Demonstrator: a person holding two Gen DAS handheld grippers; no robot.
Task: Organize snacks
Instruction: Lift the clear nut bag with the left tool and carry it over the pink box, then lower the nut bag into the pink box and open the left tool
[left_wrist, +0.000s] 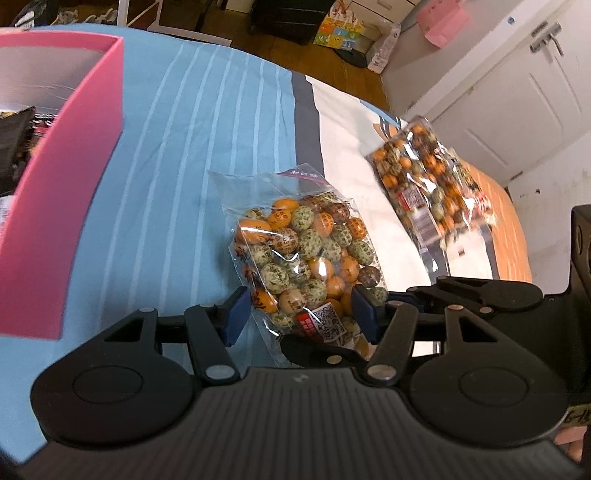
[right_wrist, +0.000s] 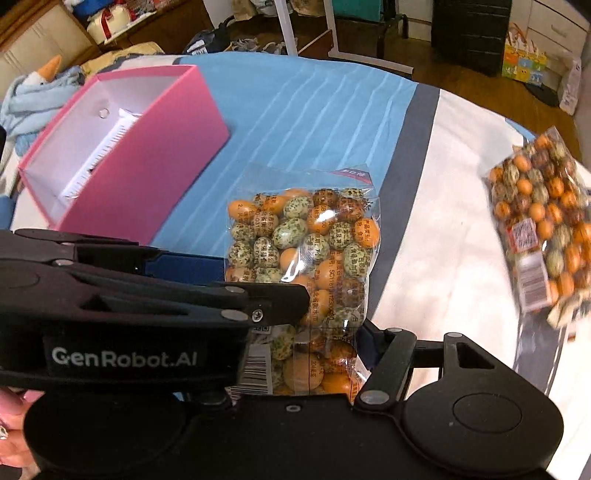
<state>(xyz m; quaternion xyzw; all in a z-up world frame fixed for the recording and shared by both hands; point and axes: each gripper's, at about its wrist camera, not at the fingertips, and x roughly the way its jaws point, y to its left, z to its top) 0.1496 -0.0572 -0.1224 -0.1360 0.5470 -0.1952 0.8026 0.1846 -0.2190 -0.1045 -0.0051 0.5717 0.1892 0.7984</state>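
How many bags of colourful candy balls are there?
2. One bag sits between the grippers' fingers; the other bag lies farther right on the bed. More may hide in the pink box.

Two clear bags of coated nuts (left_wrist: 306, 251) (left_wrist: 432, 184) and one pink box (right_wrist: 122, 155) are on the bed.

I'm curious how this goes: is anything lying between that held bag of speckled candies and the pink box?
Nothing visible. Only bare striped blue cloth lies between the bag and the pink box, whose open top looks unobstructed. The second bag lies off on the other side.
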